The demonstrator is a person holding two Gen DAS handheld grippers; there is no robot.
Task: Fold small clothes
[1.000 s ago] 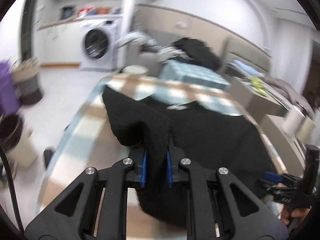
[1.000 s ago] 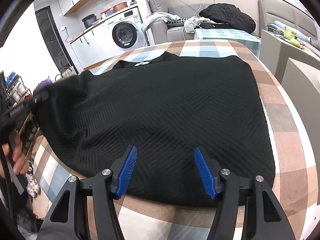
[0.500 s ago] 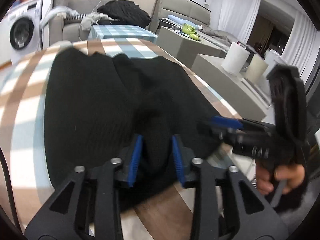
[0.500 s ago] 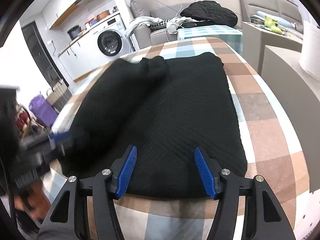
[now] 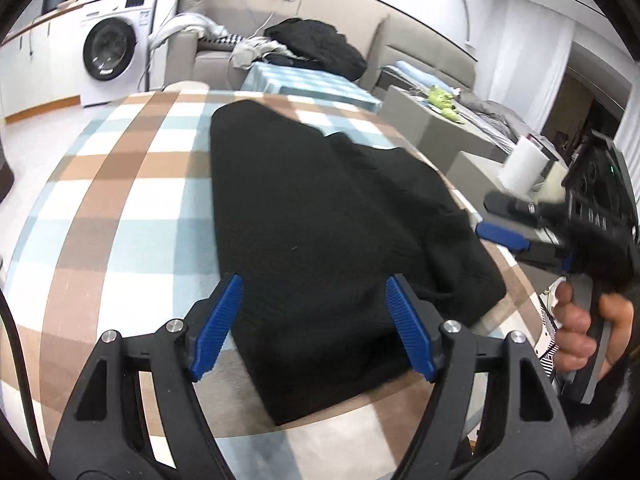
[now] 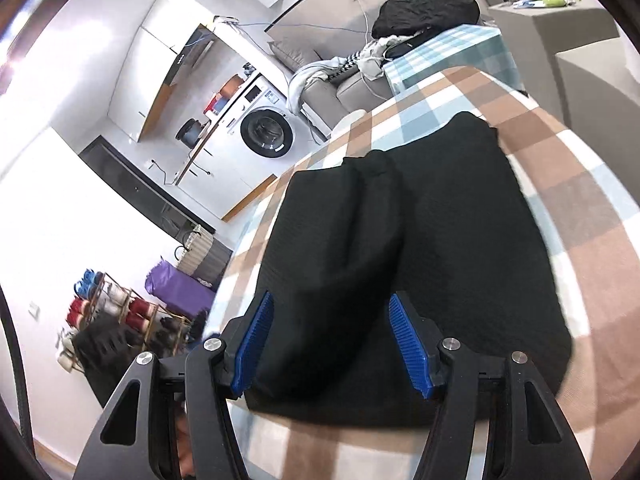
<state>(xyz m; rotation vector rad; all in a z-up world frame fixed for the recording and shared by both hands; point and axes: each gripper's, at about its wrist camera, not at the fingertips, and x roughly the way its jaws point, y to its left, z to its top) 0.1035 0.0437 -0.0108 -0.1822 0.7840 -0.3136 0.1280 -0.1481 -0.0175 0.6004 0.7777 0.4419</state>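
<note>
Now a black knitted garment lies on the checked bench, one side folded over its middle, so it forms a long narrow strip. The left claw has just been opening; its jaws stand wide, gripping nothing, likely releasing the fold. The right claw hovers half open and empty over the near hem, probably ready for the next fold.
</note>
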